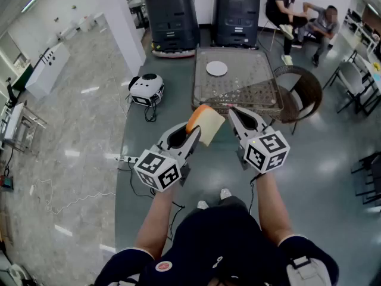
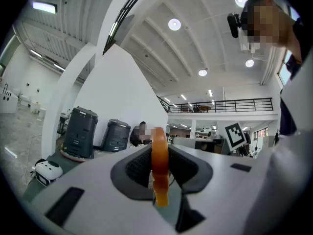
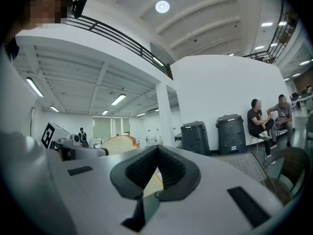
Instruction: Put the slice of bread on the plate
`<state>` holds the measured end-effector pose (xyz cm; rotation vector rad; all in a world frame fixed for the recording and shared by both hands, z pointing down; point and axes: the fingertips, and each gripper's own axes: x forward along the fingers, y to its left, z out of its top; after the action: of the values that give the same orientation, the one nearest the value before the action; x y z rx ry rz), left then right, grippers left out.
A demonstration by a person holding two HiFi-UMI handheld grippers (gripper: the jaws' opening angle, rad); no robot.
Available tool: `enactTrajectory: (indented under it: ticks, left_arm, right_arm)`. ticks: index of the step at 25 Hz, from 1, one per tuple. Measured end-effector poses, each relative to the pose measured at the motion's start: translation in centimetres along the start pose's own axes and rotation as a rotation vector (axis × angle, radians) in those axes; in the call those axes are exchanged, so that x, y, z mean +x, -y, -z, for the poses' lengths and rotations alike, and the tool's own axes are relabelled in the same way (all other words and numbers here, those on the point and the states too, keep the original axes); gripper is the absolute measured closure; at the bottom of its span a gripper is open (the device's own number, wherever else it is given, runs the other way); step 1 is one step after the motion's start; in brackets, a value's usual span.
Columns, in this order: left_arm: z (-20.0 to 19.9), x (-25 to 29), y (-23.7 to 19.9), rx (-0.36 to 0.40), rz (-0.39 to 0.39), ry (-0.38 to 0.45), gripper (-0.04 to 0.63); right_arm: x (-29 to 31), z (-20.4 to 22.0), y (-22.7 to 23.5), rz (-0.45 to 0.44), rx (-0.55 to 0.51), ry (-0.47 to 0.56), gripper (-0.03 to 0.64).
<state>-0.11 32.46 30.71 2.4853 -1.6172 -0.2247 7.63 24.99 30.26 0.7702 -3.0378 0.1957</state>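
Note:
A slice of bread [image 1: 206, 124] with an orange crust stands on edge between the jaws of my left gripper [image 1: 194, 133], which is shut on it in the air in front of the person. In the left gripper view the bread [image 2: 160, 160] shows edge-on between the pads. My right gripper [image 1: 233, 111] hovers just right of the slice, jaws together with nothing held; its own view shows the bread [image 3: 119, 143] off to its left. A small white plate [image 1: 216, 68] lies at the far end of a glass-topped table [image 1: 265, 97] ahead of both grippers.
Two dark bin-like machines [image 1: 172, 16] [image 1: 237, 14] stand behind the table. A wicker chair [image 1: 305, 91] is at the table's right. A white domed device [image 1: 146, 88] and cables lie on the floor to the left. Two people sit at the back right [image 1: 303, 16].

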Motion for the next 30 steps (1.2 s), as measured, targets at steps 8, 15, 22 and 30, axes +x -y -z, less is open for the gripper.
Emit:
enactTrajectory:
  ticks: [8,15,22,30]
  left_arm:
    - [0.2,-0.2,-0.6,-0.003,0.008,-0.005,0.502]
    - [0.4,-0.2,-2.2,-0.004,0.027,-0.01,0.502]
    - [0.6,0.0,-3.3,-0.007,0.046,-0.014,0.502]
    - [0.9,0.9,-4.7,-0.012,0.059,-0.011,0.502]
  right_arm:
    - [0.5,0.2,-0.1,0.011,0.017,0.007,0.611]
    - [1.9,0.9,-0.3,0.024,0.016,0.0,0.611]
    - [2.6,1.0,0.0,0.047,0.005,-0.006,0.611]
    - [3.6,1.5,1.1,0.067,0.007,-0.01,0.611]
